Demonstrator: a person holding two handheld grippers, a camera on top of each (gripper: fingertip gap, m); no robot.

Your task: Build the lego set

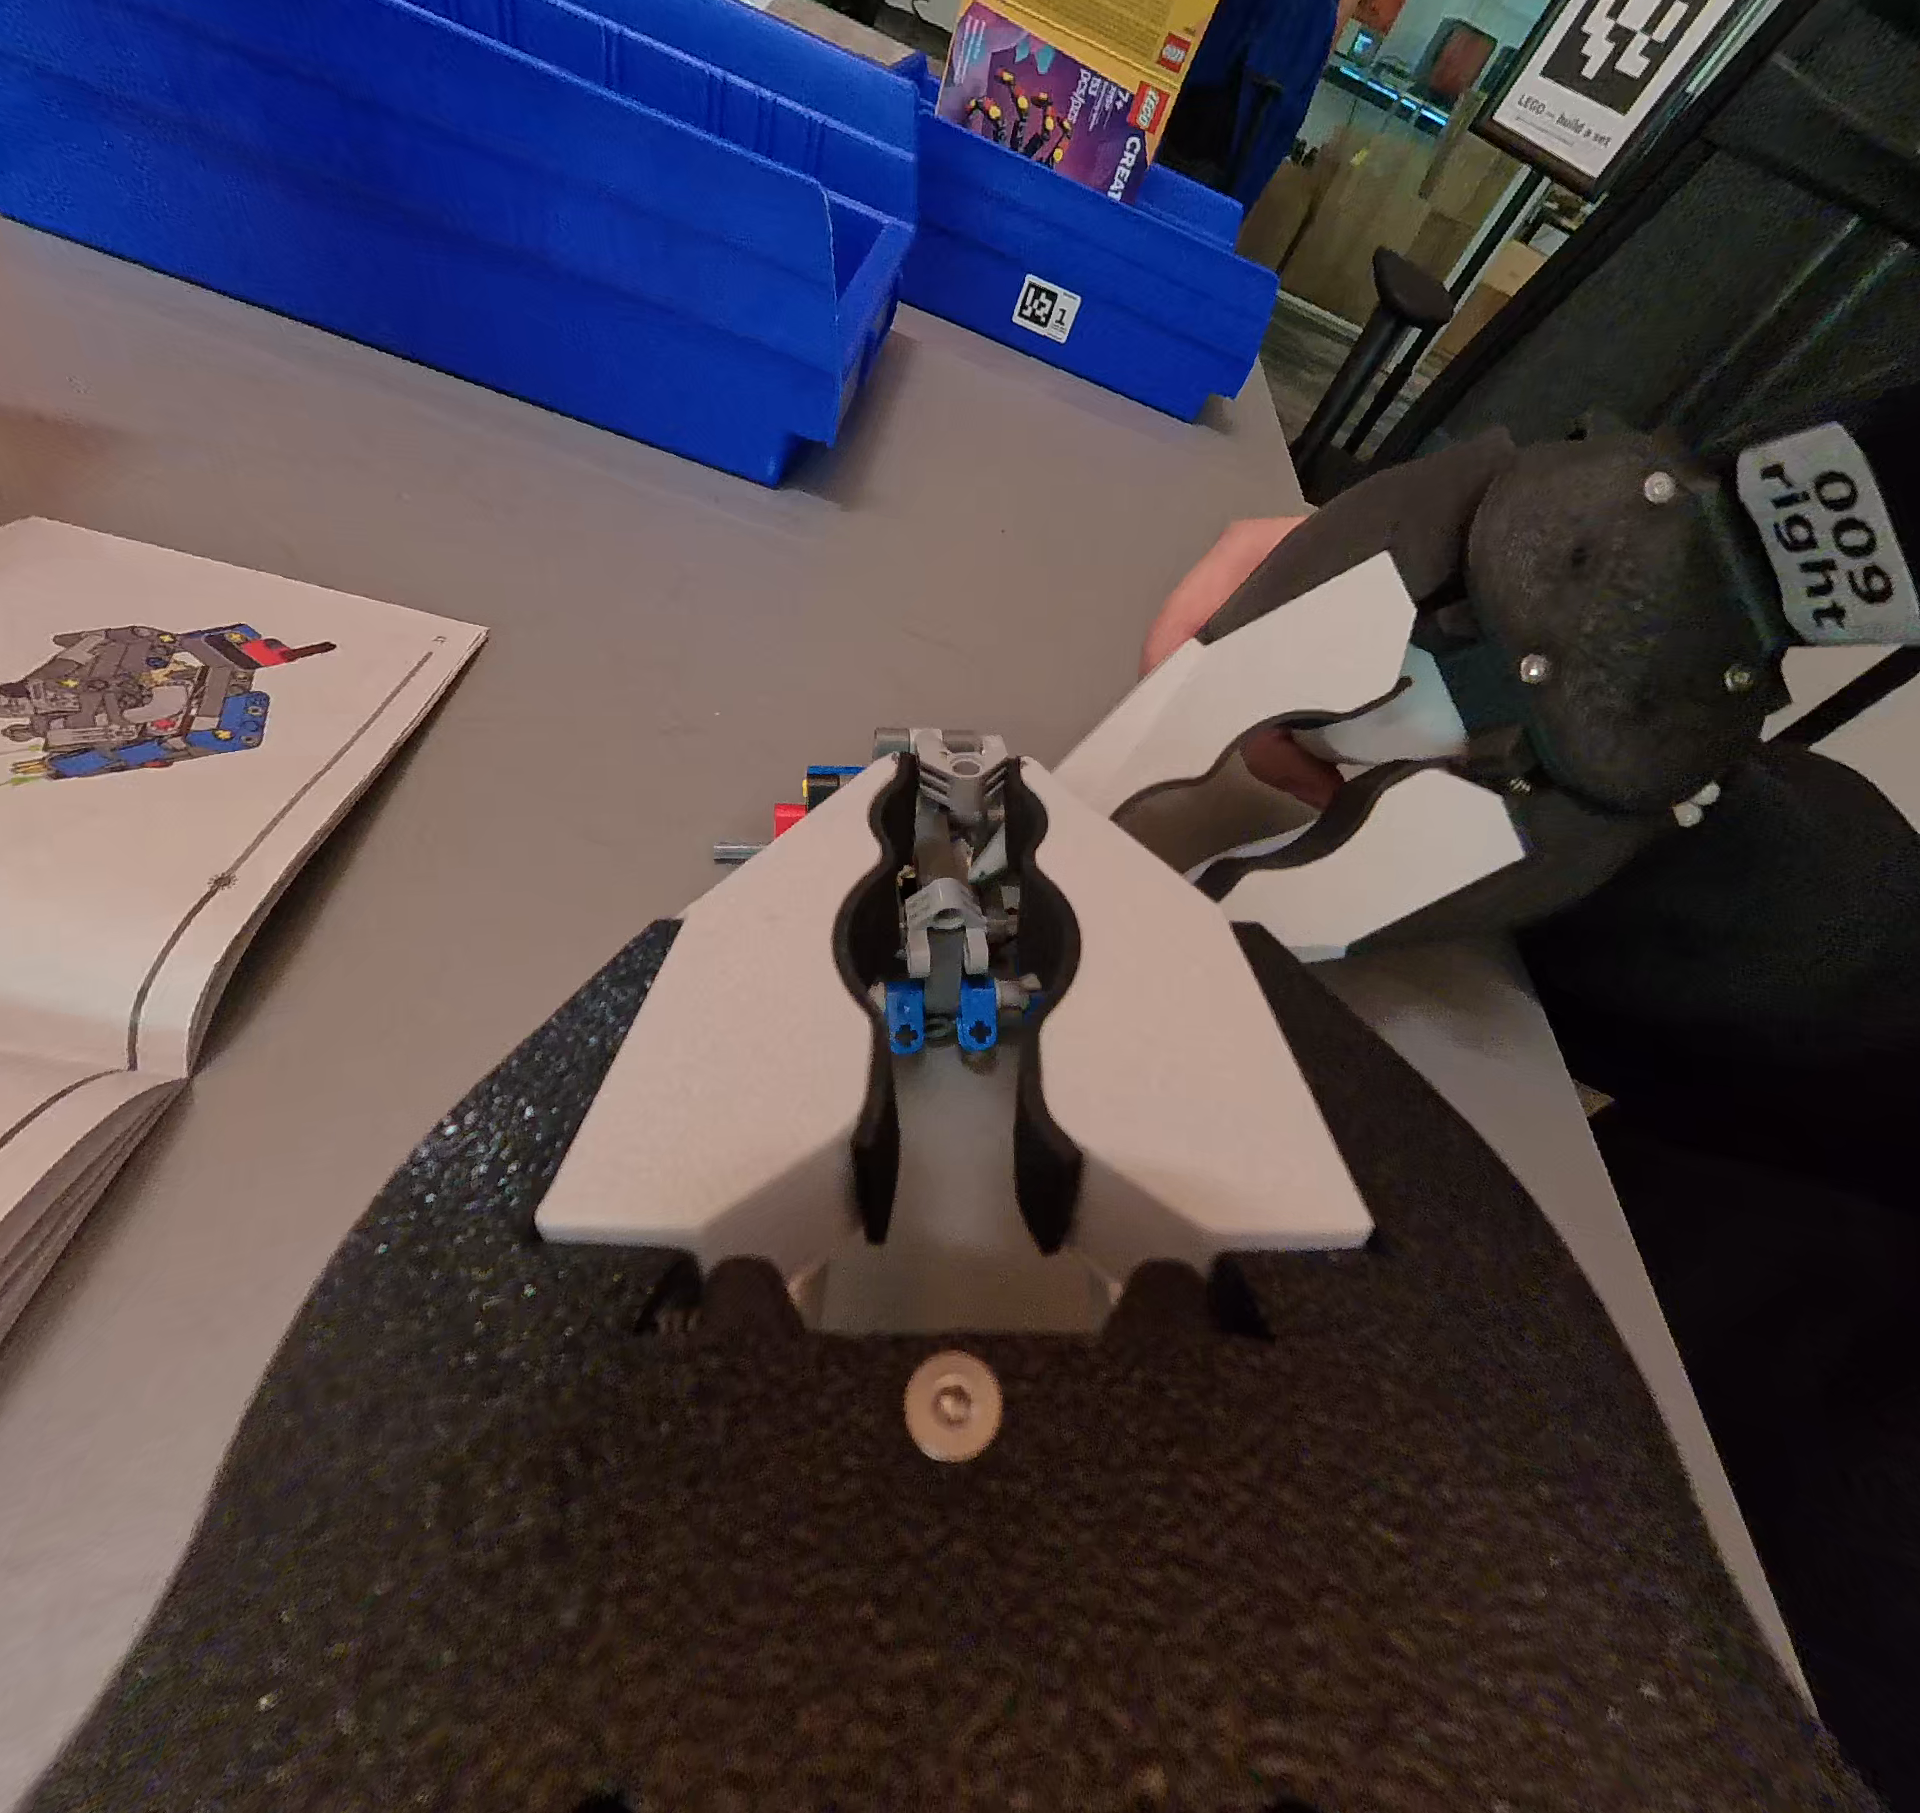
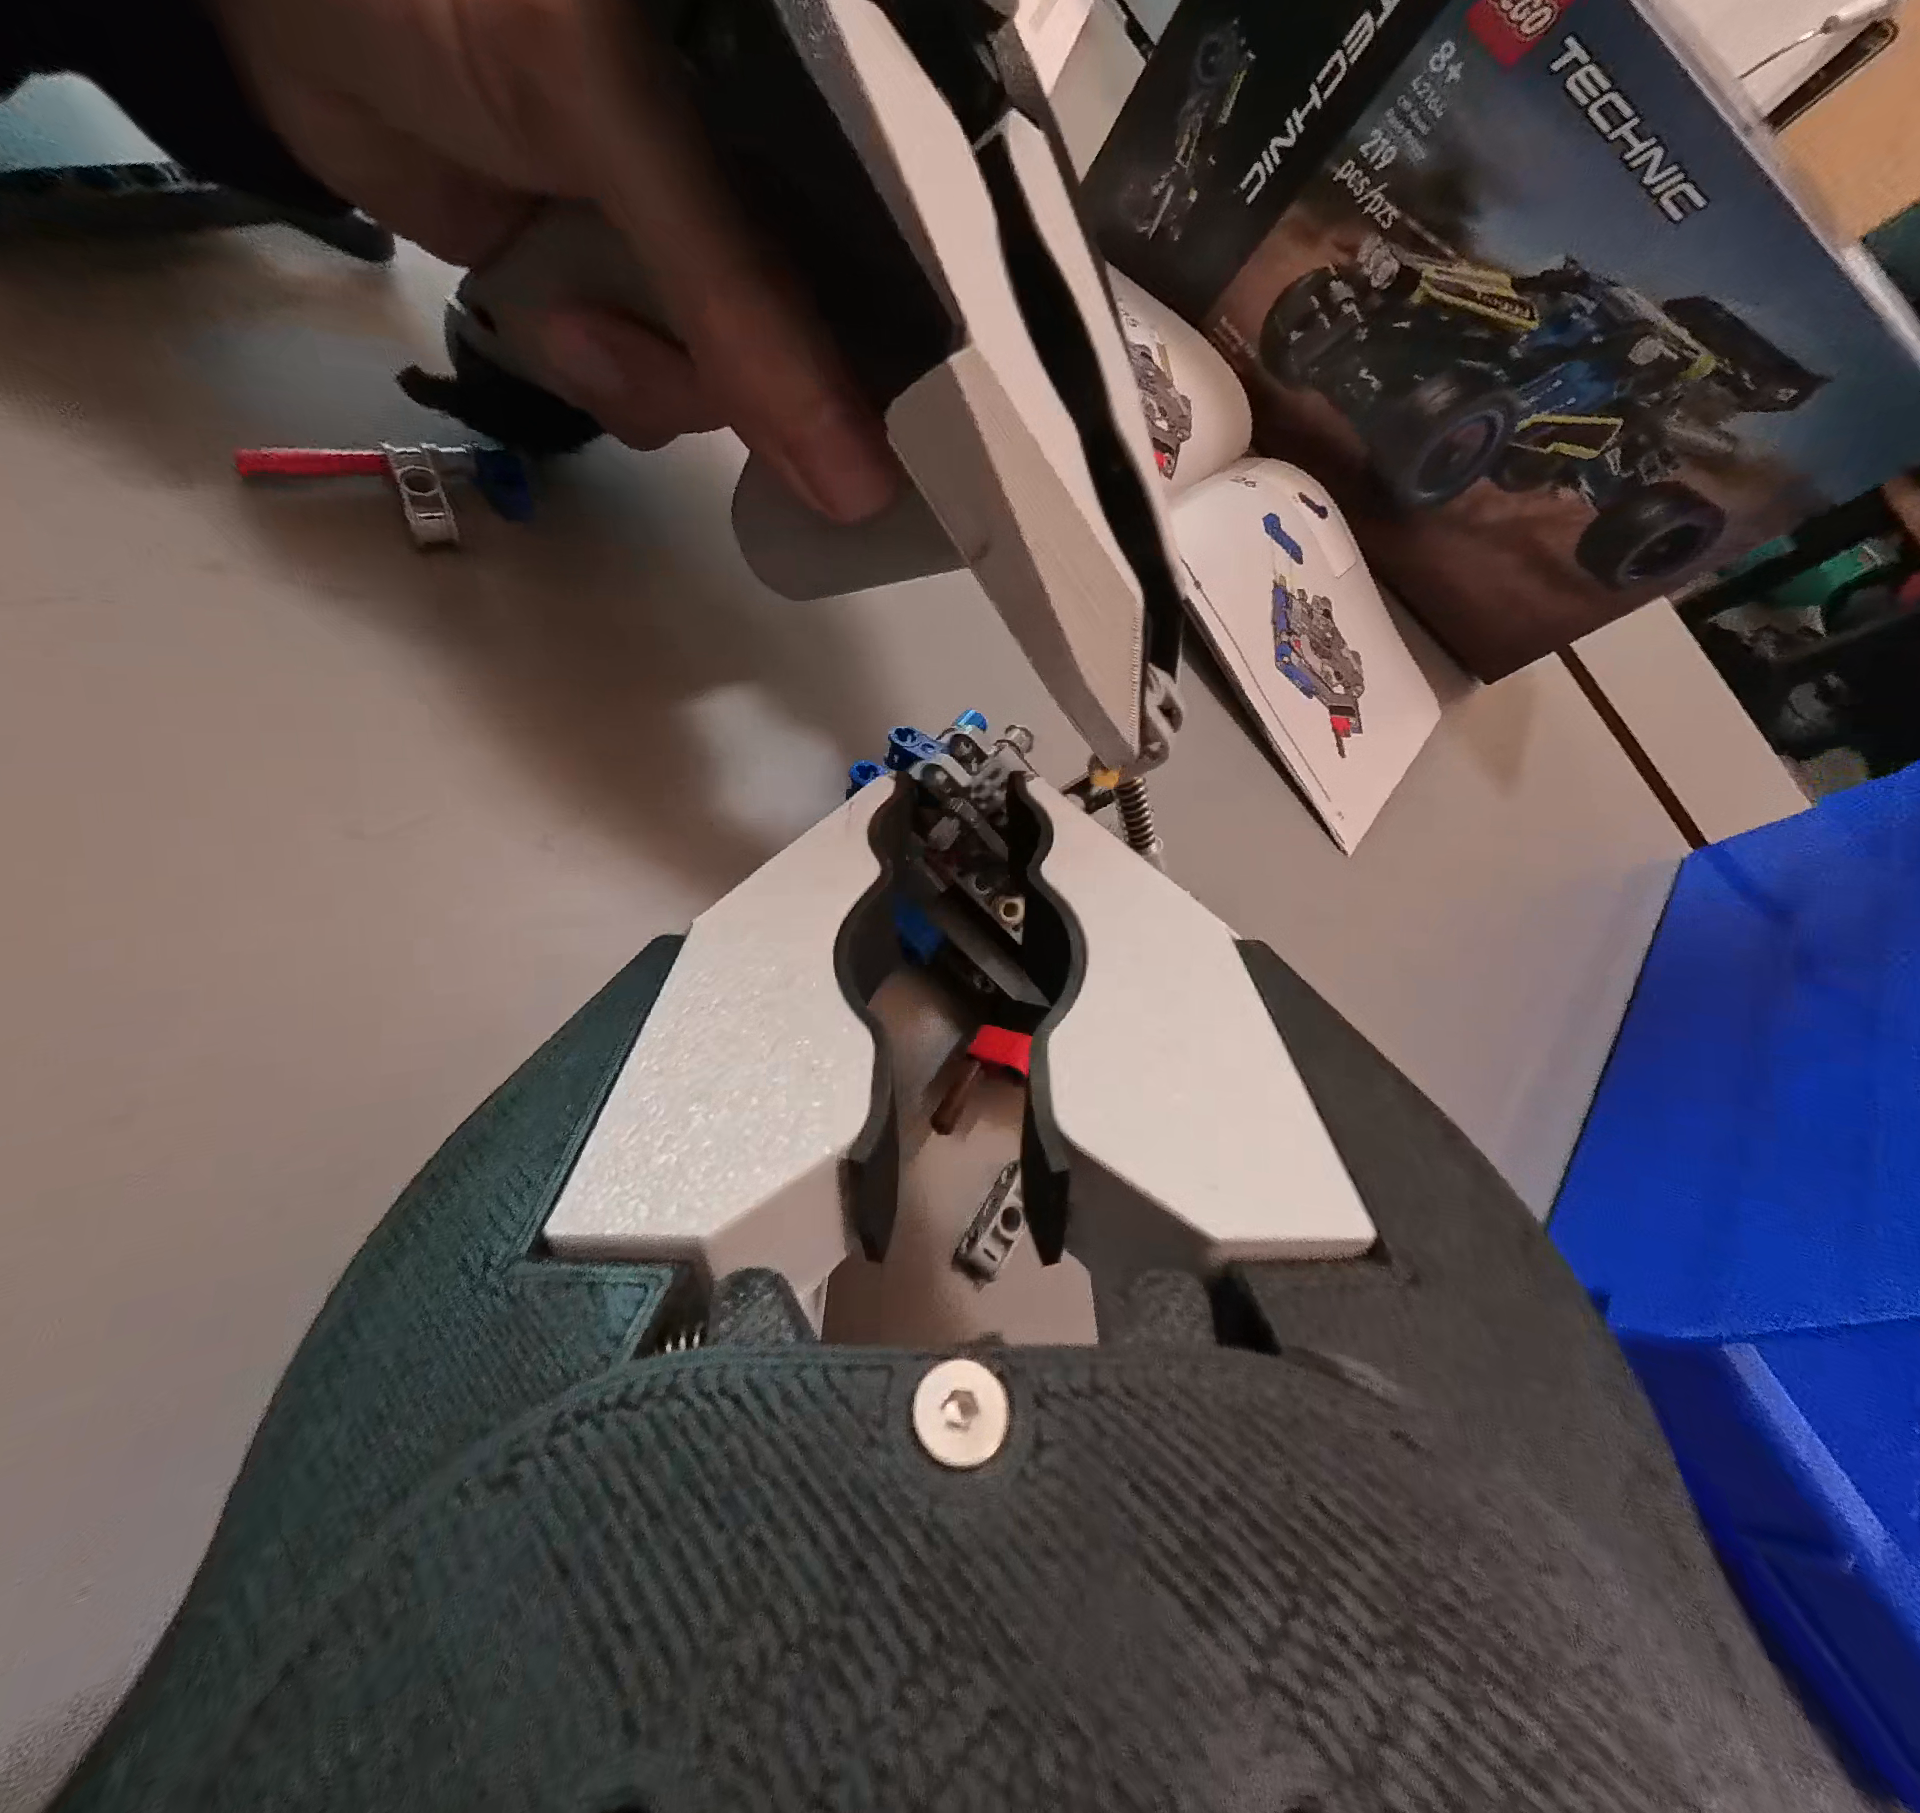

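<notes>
My left gripper (image 1: 961, 776) is shut on a small brick assembly (image 1: 940, 942) of grey, dark grey and blue parts; a grey connector (image 1: 961, 761) sticks out at its fingertips. In the right wrist view the left gripper (image 2: 1138, 724) reaches in from above, and its tips pinch a grey piece joined to a coil spring (image 2: 1138, 813). My right gripper (image 2: 961, 797) is shut on the same assembly (image 2: 971, 890), with blue pins (image 2: 909, 740) showing past its tips. In the left wrist view the right gripper (image 1: 1122, 813) comes in from the right, its tips hidden behind my left finger.
An open instruction booklet (image 1: 156, 807) lies on the grey table (image 1: 623, 568); it also shows in the right wrist view (image 2: 1299, 641). Blue bins (image 1: 520, 205) and a toy box (image 2: 1507, 257) stand at the back. A red axle with grey and blue pieces (image 2: 416, 475) lies loose. Another blue bin (image 2: 1766, 1192) stands at the right. The grippers are tip to tip, or close to it.
</notes>
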